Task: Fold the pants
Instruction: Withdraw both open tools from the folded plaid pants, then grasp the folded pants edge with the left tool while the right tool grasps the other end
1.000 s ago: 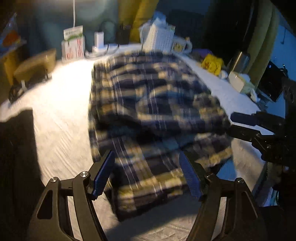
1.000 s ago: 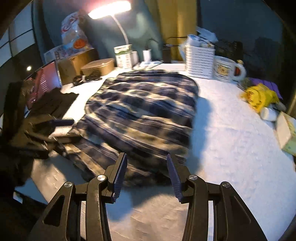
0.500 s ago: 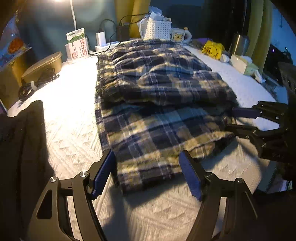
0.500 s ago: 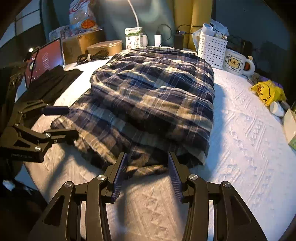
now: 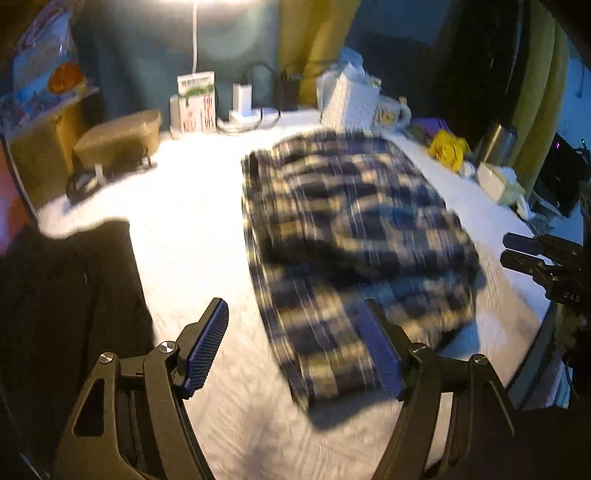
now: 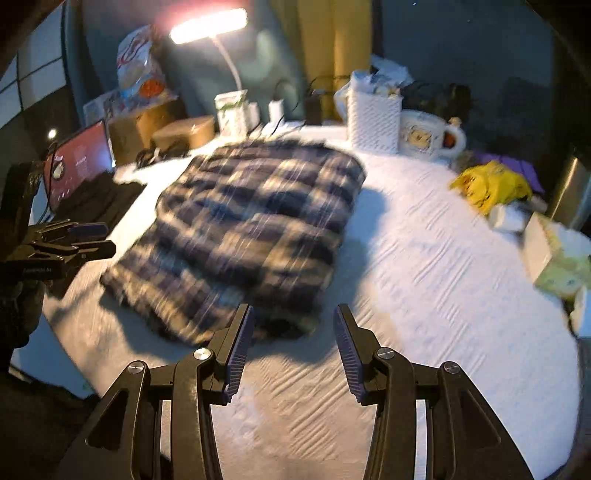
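Observation:
The blue and cream plaid pants (image 5: 354, 236) lie folded in a thick stack on the white textured cloth (image 5: 192, 229); they also show in the right wrist view (image 6: 251, 229). My left gripper (image 5: 295, 339) is open and empty, just off the stack's near left edge. My right gripper (image 6: 293, 332) is open and empty, above the cloth at the stack's near right corner. Each gripper shows in the other's view, the right one (image 5: 532, 254) at the far right and the left one (image 6: 74, 240) at the far left. Both views are blurred.
A dark garment (image 5: 62, 314) lies left of the pants. At the back stand a white basket (image 6: 375, 118), a mug (image 6: 428, 138), a carton (image 5: 195, 103), a brown box (image 5: 118, 140) and a lamp (image 6: 208, 26). A yellow toy (image 6: 491, 184), tissue pack (image 6: 557, 254) and laptop (image 6: 79, 162) sit at the sides.
Both grippers have pulled back and up from the stack's near edge and are swinging, the views now blurred. The pants lie as before. Both stay open.

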{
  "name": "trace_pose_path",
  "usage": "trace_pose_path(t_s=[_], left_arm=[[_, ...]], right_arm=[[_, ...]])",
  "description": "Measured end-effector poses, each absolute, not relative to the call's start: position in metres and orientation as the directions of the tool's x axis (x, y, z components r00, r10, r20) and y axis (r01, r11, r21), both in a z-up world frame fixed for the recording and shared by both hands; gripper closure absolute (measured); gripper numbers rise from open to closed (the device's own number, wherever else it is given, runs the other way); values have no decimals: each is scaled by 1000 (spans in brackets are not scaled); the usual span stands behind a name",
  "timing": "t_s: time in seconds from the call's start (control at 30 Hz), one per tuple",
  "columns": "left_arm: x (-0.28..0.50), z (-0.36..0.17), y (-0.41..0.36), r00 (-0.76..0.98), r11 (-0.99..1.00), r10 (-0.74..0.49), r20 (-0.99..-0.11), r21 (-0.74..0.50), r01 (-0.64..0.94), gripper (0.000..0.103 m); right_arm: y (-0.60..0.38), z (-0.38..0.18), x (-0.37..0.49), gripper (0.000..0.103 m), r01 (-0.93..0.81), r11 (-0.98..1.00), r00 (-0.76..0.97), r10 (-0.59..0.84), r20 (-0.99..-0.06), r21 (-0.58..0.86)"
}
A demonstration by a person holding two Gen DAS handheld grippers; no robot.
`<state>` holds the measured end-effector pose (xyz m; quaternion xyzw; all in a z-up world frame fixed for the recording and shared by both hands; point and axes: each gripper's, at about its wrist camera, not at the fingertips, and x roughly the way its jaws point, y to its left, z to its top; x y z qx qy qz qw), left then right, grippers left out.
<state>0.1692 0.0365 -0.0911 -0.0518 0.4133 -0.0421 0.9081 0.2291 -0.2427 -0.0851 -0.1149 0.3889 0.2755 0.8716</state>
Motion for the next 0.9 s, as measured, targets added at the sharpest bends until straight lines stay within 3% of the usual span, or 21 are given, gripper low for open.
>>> trace_pose_path(t_s=[0.53,0.9], left_arm=[[278,-76,16,687,988,-146,-712,-70,138,30],[332,-87,37,669,991,-120,-734,-55,118,30]], right_arm=[[-193,-78,307,56,-643,764,526,489,-696,51],[-186,-79,396,56,-595,802,543,449,-710,52]])
